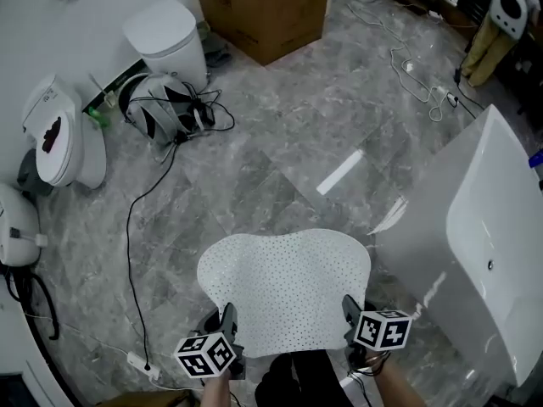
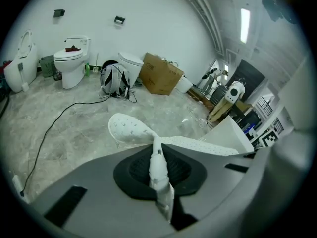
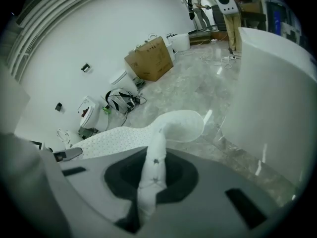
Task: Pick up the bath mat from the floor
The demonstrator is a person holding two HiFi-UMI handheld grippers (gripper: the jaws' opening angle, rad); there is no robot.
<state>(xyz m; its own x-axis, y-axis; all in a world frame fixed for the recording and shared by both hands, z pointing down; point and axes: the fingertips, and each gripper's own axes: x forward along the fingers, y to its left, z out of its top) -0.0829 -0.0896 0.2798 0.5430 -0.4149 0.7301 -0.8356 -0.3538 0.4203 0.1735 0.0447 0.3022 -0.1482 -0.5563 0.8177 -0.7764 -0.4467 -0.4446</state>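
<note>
The white bath mat, dotted with small holes, hangs off the grey marble floor between my two grippers. My left gripper is shut on the mat's near left corner, and my right gripper is shut on its near right corner. In the left gripper view the pinched edge of the mat runs up between the jaws, and its far lobe curls away. The right gripper view shows the same: a fold of the mat clamped between the jaws, its far end drooping above the floor.
A white bathtub stands close on the right. Toilets line the left wall, with a backpack and a black cable trailing over the floor. At the back stands a cardboard box; more cables lie at the back right.
</note>
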